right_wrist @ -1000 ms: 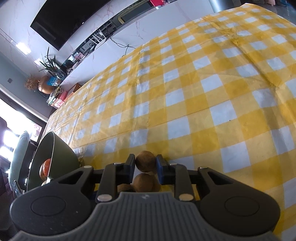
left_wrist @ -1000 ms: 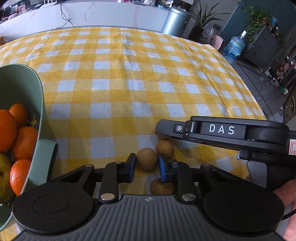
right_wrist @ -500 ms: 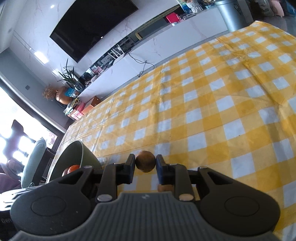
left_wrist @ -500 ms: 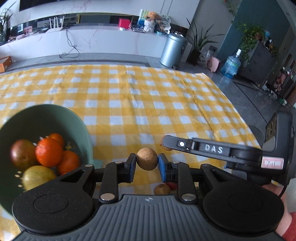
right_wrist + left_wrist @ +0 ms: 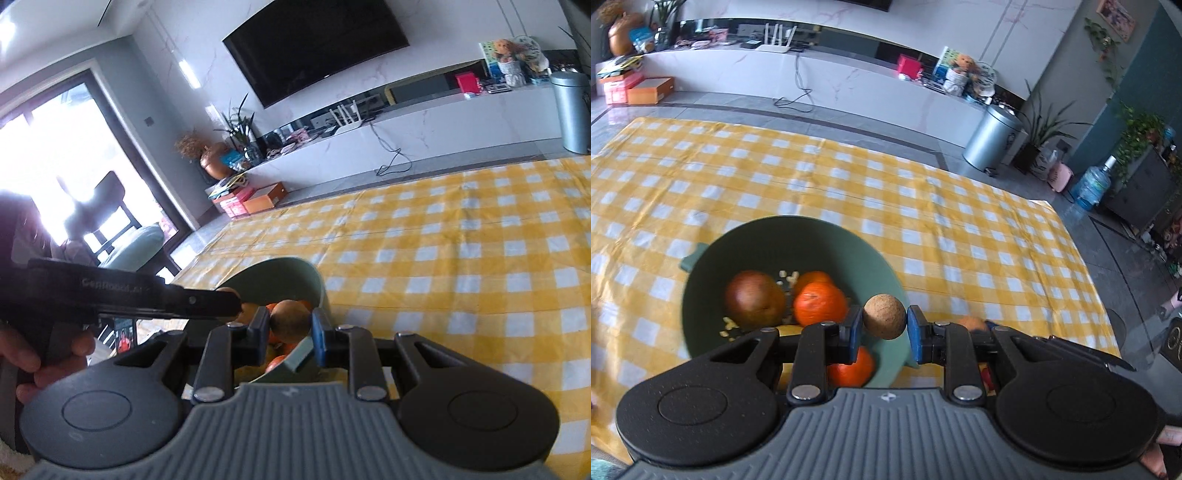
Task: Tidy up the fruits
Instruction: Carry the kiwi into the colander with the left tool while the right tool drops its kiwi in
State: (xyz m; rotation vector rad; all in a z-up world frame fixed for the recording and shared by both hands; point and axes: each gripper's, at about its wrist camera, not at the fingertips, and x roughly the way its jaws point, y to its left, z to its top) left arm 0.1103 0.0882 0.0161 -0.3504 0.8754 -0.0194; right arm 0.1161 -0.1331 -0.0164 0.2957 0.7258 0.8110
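Pale lettering on the side of the left gripper (image 5: 236,308), seen from the right wrist view, is too blurred to read with any certainty; no other writing is showing legibly. The left gripper (image 5: 884,328) is clamping a small round tan fruit (image 5: 884,320) between its blue pads, and this fruit is hanging above the near rim of the green bowl (image 5: 738,243). The right gripper (image 5: 290,328) is likewise pinching a brown fruit (image 5: 290,321) between its pads, just outside the bowl's (image 5: 295,269) near rim, with the left gripper's body reaching in from the left and touching close beside it. The bowl is sitting on the yellow checked cloth (image 5: 923,206) toward its near-left part and is holding a reddish-brown fruit (image 5: 753,301), several oranges (image 5: 820,308) and a yellowish fruit partly hidden by the left gripper's fingers. A hand (image 5: 33,358) is holding the left gripper's handle at the left edge of the right wrist view. Past the cloth's far edge a white cabinet (image 5: 849,85), a metal bin (image 5: 991,142) and a water bottle (image 5: 1093,184) are standing on the floor, well away.
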